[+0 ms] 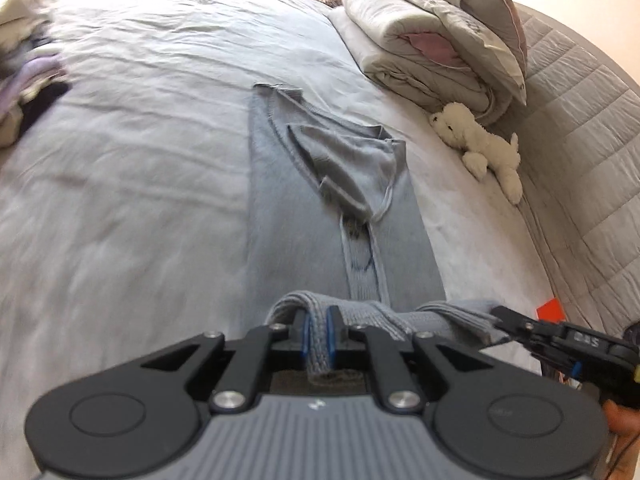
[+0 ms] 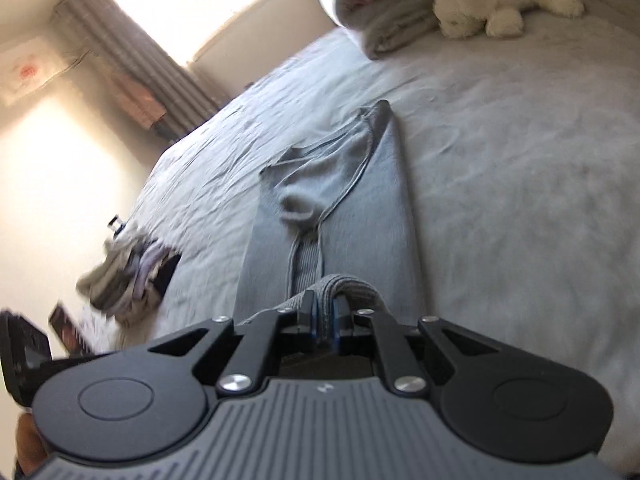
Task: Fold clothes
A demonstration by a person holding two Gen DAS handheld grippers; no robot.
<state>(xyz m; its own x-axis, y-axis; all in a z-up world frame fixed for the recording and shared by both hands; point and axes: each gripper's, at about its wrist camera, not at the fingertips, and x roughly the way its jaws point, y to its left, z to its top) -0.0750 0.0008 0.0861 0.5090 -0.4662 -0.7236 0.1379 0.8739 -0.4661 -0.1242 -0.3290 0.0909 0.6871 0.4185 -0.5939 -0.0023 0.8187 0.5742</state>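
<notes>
A grey knitted sweater (image 1: 288, 216) lies stretched lengthwise on the pale bed sheet (image 1: 140, 140), its sleeves folded in over the body. My left gripper (image 1: 319, 330) is shut on the ribbed hem at the near end, the knit pinched between the blue pads. In the right wrist view the same sweater (image 2: 360, 208) runs away from the camera, and my right gripper (image 2: 325, 320) is shut on another part of that ribbed hem. The right gripper (image 1: 500, 316) also shows at the right edge of the left wrist view, clamped on the hem's corner.
Folded quilts and a pillow (image 1: 440, 32) are stacked at the bed's far end, with a white plush toy (image 1: 480, 144) beside them. A heap of other clothes (image 2: 132, 276) lies on the sheet's left side. Curtains and a bright window (image 2: 192, 0) stand beyond the bed.
</notes>
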